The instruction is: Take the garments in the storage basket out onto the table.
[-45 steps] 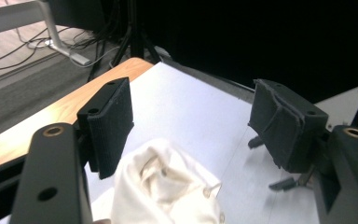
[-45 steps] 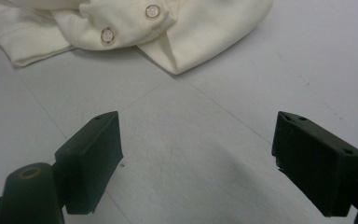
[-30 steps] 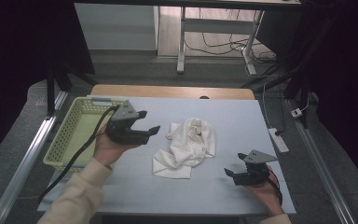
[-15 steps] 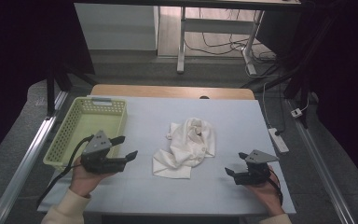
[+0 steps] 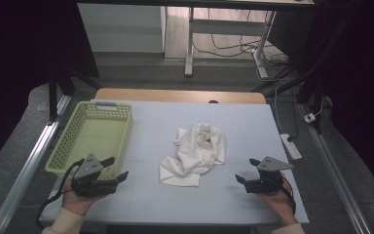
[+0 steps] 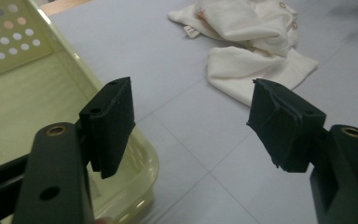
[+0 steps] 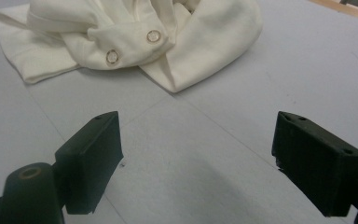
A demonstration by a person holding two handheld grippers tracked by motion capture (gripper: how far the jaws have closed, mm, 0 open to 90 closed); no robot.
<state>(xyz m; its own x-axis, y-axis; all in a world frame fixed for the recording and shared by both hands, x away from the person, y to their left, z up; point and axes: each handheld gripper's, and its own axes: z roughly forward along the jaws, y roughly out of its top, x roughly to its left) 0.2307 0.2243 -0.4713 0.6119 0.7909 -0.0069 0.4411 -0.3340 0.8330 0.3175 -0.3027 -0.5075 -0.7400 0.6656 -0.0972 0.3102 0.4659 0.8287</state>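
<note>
A crumpled white garment [image 5: 195,153] with snap buttons lies in the middle of the pale blue table cover [image 5: 253,122]. In the left gripper view the garment [image 6: 256,42] lies ahead to the right; in the right gripper view the garment [image 7: 135,37] lies close ahead, two snaps facing up. My left gripper [image 5: 116,169] sits low at the front left, by the near corner of the yellow-green basket [image 5: 68,141], jaws open with nothing between them. My right gripper [image 5: 247,171] rests at the front right, open and holding nothing, pointing toward the garment.
The perforated basket [image 6: 37,88] has nothing in it; its near corner lies just under my left jaw. A wooden table edge [image 5: 180,95] runs behind the cover. A white power strip [image 5: 290,146] lies off the right side. Metal rails flank the table.
My left gripper has come down and toward the front left, from beside the garment to the basket's near corner. The right gripper has not moved. The garment lies as before.
</note>
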